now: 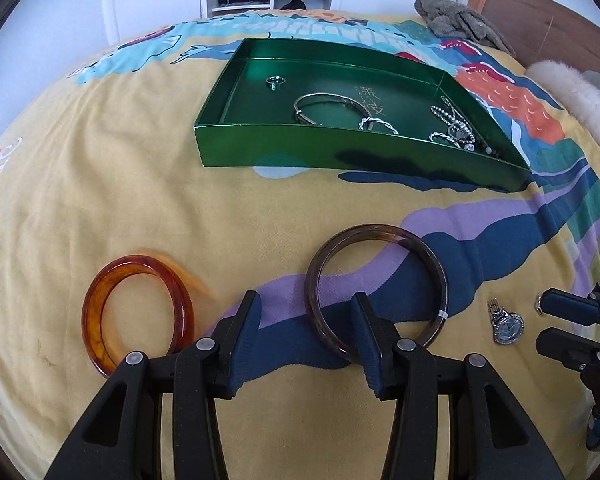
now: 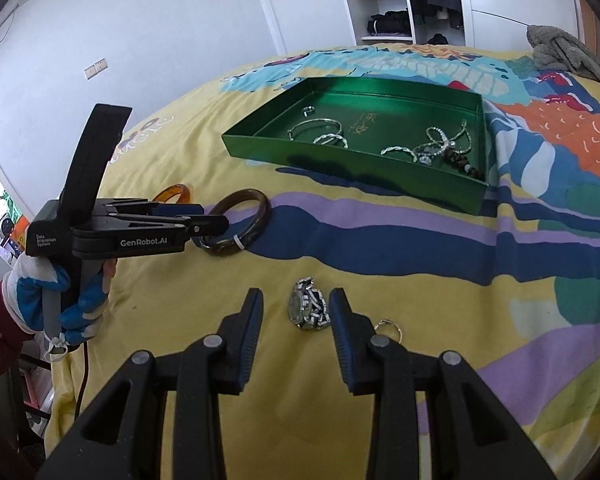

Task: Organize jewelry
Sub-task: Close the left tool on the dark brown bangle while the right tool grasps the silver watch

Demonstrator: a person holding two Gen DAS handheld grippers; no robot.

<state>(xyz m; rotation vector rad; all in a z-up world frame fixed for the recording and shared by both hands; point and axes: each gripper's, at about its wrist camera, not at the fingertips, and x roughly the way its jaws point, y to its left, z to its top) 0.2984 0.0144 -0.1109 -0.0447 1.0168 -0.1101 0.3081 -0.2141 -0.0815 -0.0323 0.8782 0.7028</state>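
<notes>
Watch (image 2: 306, 310) sits between right gripper (image 2: 296, 312) fingers, apart; left gripper (image 1: 306, 316) fingers apart straddling dark bangle (image 1: 376, 288); close squarely.

You're working over a bed (image 2: 220, 128) spread with a yellow cover printed in blue, purple, orange and teal. Behind it stands a white wardrobe (image 2: 308, 4) with an open shelf section (image 2: 384, 12) of dark folded clothes and hanging garments. A wooden headboard (image 1: 540, 20) sits at the right, a grey towel (image 1: 456, 20) before it. White walls, daylight.
</notes>
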